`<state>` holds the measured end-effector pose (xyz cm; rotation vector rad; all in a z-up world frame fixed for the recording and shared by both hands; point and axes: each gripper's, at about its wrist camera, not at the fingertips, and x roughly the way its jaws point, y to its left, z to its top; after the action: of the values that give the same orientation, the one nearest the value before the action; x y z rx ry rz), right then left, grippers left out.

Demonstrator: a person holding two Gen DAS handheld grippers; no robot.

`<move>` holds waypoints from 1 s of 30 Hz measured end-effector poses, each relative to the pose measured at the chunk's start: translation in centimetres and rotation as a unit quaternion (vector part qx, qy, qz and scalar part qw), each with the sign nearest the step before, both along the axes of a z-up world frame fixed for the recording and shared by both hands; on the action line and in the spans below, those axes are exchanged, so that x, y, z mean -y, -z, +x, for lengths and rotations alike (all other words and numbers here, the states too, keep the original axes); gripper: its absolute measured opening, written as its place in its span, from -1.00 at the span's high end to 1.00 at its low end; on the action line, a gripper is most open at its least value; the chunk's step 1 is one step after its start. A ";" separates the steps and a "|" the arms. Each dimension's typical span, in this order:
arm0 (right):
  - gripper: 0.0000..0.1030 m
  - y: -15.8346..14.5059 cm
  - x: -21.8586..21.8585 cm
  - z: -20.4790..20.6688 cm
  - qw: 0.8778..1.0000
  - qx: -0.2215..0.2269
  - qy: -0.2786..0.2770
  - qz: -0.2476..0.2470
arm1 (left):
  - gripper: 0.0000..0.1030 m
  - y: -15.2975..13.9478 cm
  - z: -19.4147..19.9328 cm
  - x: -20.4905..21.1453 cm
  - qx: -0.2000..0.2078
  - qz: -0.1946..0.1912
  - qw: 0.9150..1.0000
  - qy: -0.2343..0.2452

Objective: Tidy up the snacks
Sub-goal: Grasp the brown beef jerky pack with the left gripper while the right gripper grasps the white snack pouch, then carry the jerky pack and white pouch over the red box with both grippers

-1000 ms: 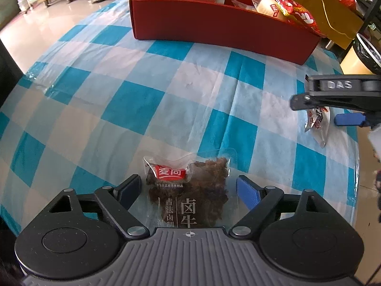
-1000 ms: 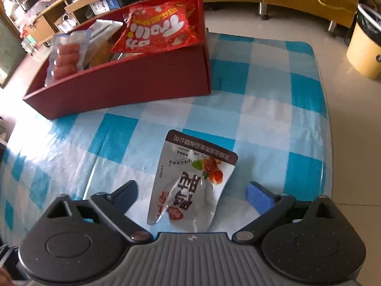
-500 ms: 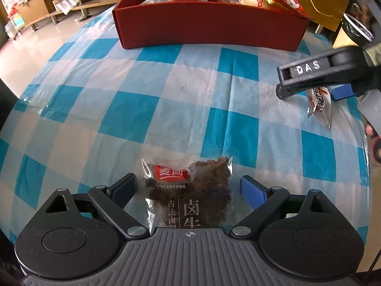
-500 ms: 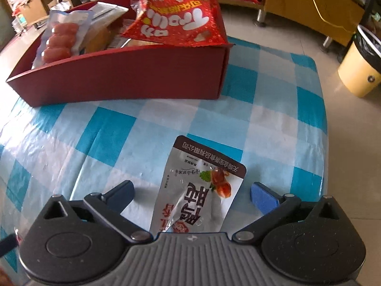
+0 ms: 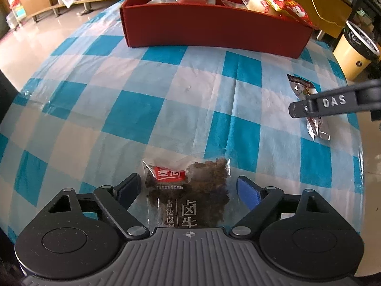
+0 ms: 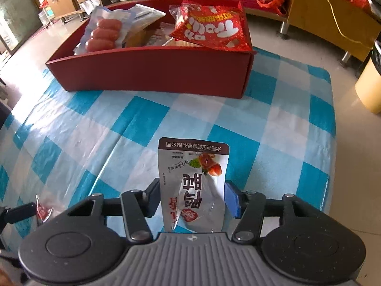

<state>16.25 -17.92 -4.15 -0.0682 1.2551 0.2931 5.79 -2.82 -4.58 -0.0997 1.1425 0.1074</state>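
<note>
Your right claw point(image 6: 191, 199) just closed on the silver pouch point(image 6: 194, 181), brown band at its far end, w/ red print; left claw point(image 5: 188, 187) wide, narrowing round the clear beef pack point(image 5: 190, 190).

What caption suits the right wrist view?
Right gripper shut on a silver snack pouch above the checked tablecloth, red snack box ahead.

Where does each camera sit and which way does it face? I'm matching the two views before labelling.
Left wrist: on the left gripper, looking steeply down at the beef jerky pack between its open jaws; the right gripper's finger enters at right.
Right wrist: on the right gripper, looking down at the silver pouch, on which its jaws have just closed.
Shared: the red box with the sausage pack, the checked tablecloth, the silver pouch.
</note>
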 end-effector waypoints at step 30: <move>-0.07 -4.4 -0.2 1.3 0.997 0.066 0.002 0.028 | -0.73 -5.5 4.1 -1.1 0.088 0.004 0.996 -0.025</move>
<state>17.57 -17.71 0.21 -0.0372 1.1151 0.3149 9.91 -1.71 0.89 -0.1293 0.9630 0.1448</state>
